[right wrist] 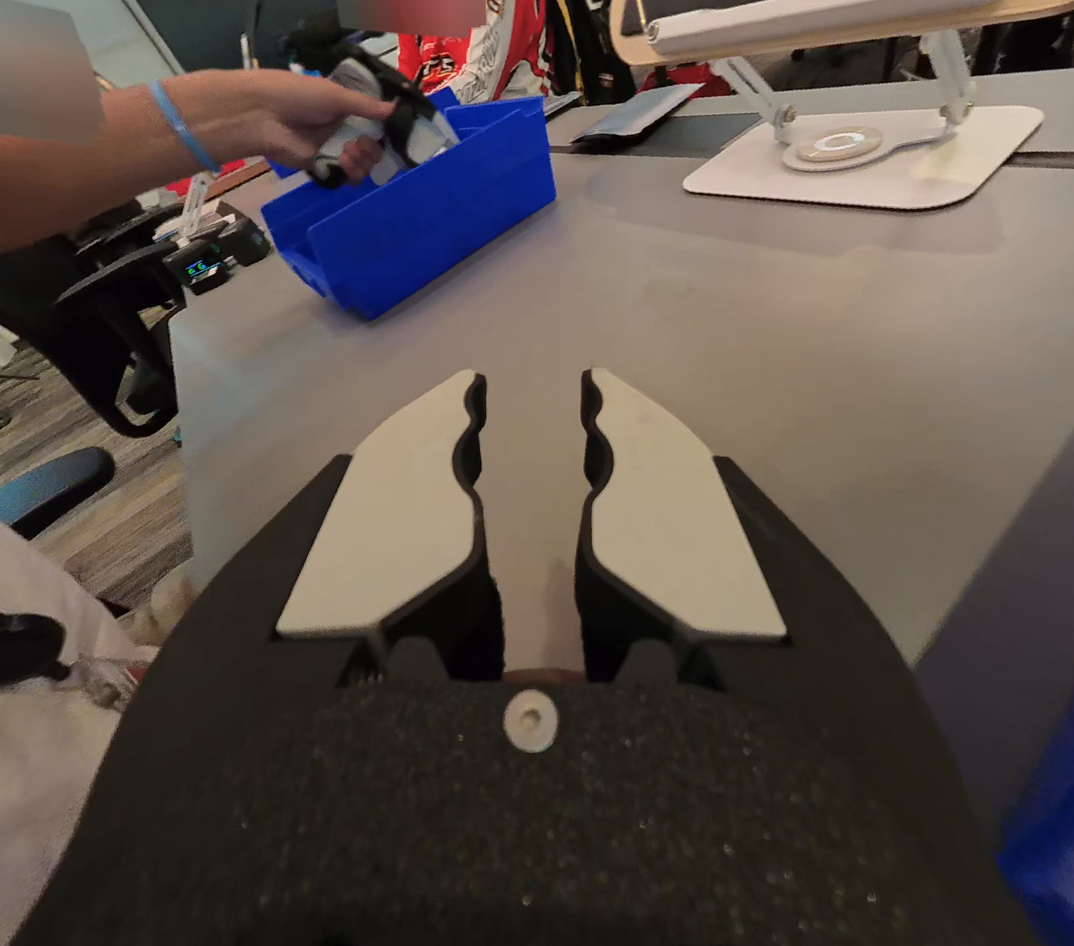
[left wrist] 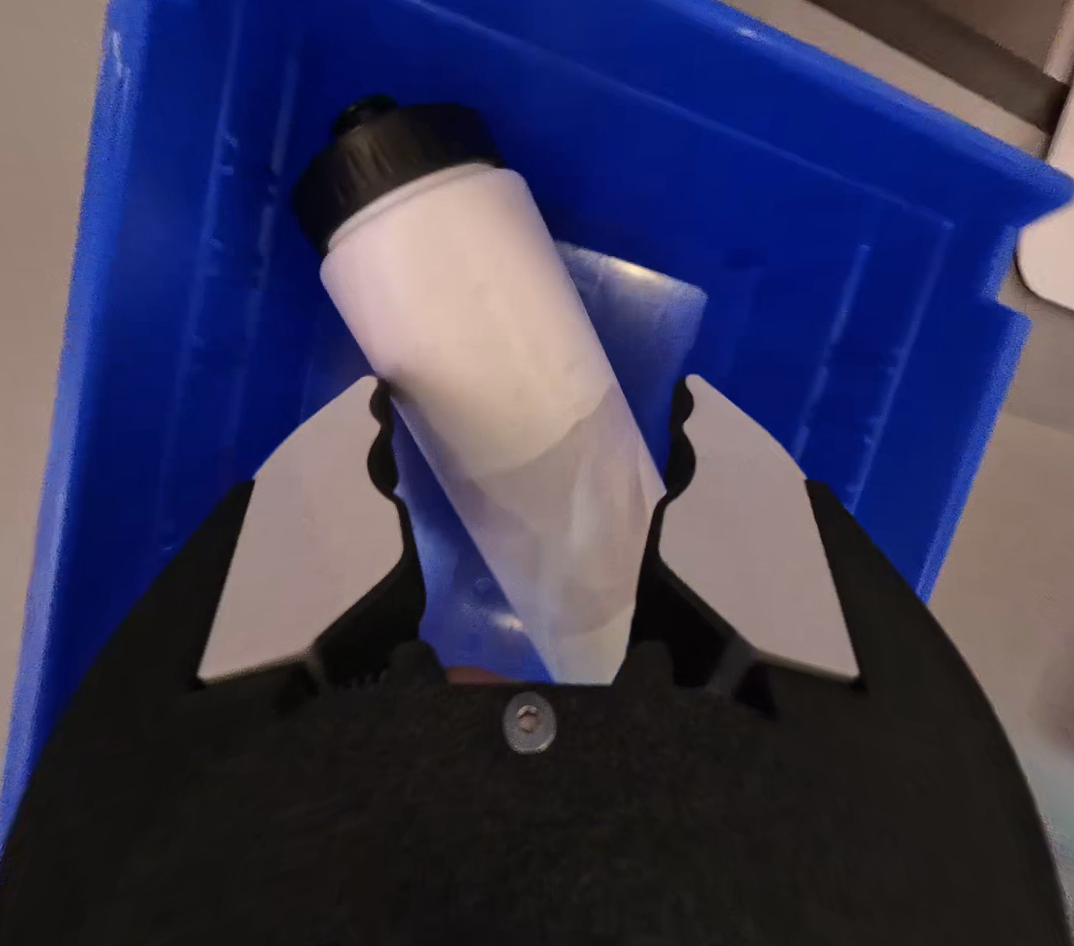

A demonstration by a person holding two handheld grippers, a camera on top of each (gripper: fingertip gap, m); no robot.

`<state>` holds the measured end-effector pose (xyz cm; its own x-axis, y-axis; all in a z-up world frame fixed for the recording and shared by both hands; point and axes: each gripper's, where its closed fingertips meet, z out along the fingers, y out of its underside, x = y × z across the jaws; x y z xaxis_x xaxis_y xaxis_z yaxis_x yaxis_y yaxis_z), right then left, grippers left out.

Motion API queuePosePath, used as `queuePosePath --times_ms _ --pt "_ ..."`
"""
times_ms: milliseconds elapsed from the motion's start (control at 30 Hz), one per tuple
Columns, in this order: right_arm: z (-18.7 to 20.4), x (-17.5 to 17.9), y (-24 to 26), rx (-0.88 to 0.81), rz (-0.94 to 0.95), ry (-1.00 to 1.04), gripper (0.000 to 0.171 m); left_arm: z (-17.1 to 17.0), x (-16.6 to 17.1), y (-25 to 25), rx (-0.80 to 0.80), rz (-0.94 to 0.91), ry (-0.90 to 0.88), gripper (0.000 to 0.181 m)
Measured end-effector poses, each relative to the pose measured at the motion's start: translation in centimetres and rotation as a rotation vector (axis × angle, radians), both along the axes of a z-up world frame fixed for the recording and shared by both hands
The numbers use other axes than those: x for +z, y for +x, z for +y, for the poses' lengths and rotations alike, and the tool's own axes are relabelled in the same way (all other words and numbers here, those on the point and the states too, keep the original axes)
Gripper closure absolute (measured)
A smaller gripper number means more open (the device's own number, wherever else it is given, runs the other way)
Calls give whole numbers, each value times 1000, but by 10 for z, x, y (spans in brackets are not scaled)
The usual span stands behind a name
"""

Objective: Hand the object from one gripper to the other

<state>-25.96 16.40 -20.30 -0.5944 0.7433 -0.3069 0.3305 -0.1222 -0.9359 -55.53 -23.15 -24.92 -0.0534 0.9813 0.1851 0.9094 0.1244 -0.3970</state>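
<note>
Two black two-finger grippers with pale finger plates, well apart over a grey matte tabletop [right wrist: 755,313]. Left gripper [left wrist: 529,430] down inside an open blue plastic bin [left wrist: 668,151], fingers [left wrist: 383,453] on either side of a translucent white plastic bottle with a black screw cap [left wrist: 465,325]; bottle tilted, cap toward the bin's far-left corner, base back between the jaws, right finger against its lower side, left finger close by its edge, so apparently clenched on the bottle, though motion blur leaves the contact soft. Seen from the right wrist view, same left gripper [right wrist: 407,133] held in a hand [right wrist: 279,116] with a blue wristband, dipping into the blue bin [right wrist: 436,220] at the table's far left. Right gripper [right wrist: 533,395] near the table's front edge, jaws released and parted with bare tabletop between, grasping nothing. Far right on the table, a white folding stand with a flat base [right wrist: 860,162]. Off the table's left edge, a black office chair [right wrist: 116,337]
</note>
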Motion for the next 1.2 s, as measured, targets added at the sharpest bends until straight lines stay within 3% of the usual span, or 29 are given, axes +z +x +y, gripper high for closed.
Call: queuePosePath --times_ms 67,167,267,533,667,933,1067,1200 --pt "-2 -2 9 25 -6 -4 140 -2 -6 -5 38 -52 -21 86" --pt "-4 0 18 50 -4 -18 139 -14 -24 -4 93 -138 -69 93" --pt "-5 0 21 62 5 -11 139 -6 -42 3 96 -221 -8 85" --pt "-13 0 25 107 -44 -82 139 -1 -40 12 -77 -209 57 80" --pt "-11 -1 22 98 -56 -99 140 -15 -8 7 -158 -10 -96 82" --pt "-9 0 10 67 -53 -117 141 -13 96 16 -242 422 -245 82" --pt "-17 3 3 70 -31 -89 142 15 132 36 -290 594 -225 82" --pt "-31 13 -10 99 -3 -34 135 69 145 63 -401 720 -189 82"
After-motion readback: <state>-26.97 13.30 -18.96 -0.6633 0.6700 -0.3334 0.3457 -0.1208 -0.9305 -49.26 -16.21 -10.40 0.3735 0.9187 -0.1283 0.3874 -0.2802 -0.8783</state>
